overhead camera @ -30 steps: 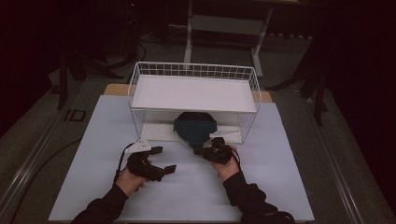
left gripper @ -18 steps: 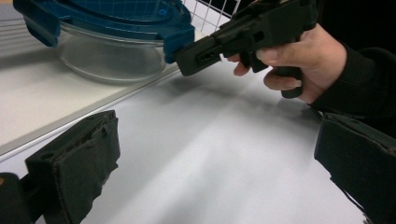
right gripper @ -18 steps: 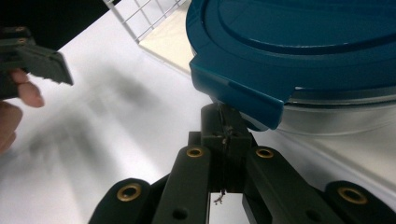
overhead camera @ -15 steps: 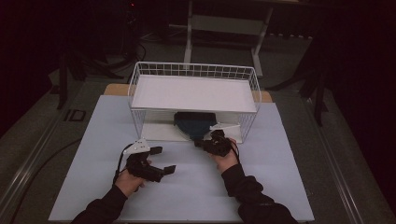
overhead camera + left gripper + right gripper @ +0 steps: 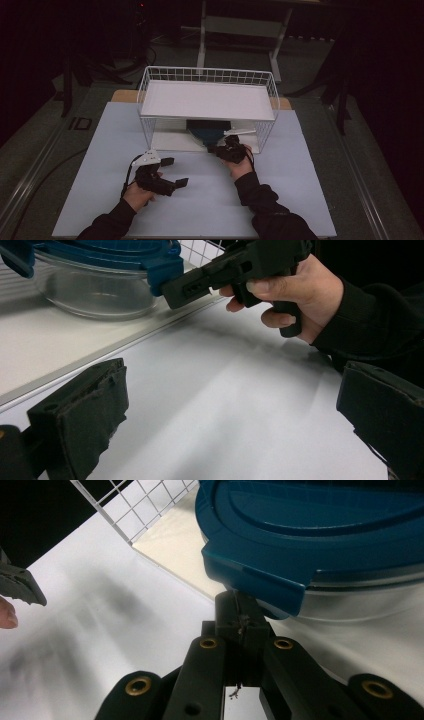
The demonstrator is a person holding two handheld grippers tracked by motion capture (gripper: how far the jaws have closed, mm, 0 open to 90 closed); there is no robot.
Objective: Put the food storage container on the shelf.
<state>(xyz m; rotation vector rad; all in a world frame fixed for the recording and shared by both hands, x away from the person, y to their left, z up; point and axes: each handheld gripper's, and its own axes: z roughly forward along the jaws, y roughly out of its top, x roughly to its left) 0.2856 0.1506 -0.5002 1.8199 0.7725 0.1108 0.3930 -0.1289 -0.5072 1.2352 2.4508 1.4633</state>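
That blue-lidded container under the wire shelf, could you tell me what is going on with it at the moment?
A person works two hand-held grippers at a table. The right gripper has its jaws shut together at a tab of the blue lid on a clear container, which sits on the lower board of the white wire rack. Whether the jaws actually pinch the tab is hard to tell. The left gripper is open and holds nothing, above the white table in front of the rack.

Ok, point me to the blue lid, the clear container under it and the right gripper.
blue lid (image 5: 320, 525), right gripper view, on its top face
clear container (image 5: 95, 292), left gripper view, on its see-through side wall
right gripper (image 5: 172, 290), left gripper view, at its closed jaw tips
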